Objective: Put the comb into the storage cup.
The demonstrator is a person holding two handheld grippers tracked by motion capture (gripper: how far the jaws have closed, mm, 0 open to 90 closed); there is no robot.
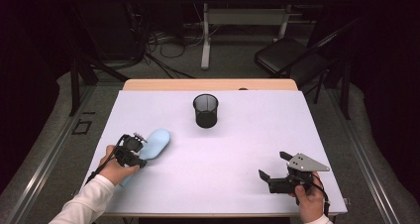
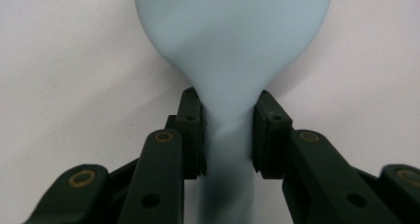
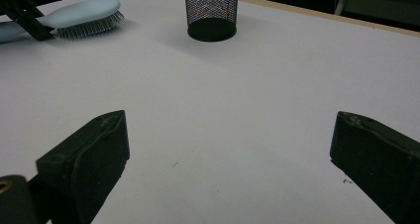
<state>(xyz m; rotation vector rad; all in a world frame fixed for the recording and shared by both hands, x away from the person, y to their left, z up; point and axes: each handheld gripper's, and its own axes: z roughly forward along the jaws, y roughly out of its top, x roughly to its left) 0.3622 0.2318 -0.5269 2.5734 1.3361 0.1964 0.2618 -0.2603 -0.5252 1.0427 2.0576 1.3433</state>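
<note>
Gripping pale blue hairbrush (image 2: 230,40) by its neck with my left tool (image 2: 228,135), pads pressing both sides, brush lying bristles-down on table (image 1: 223,154). Holding my right tool (image 1: 275,167) wide apart, gripping nothing, near table edge.

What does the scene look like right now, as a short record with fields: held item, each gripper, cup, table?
held item: light blue hairbrush, bristles down on the table, gripped at its neck
left gripper: shut on the hairbrush
right gripper: open, nothing between the jaws, over bare table
cup: black mesh cup, upright, apart from the hairbrush
table: white top
</note>
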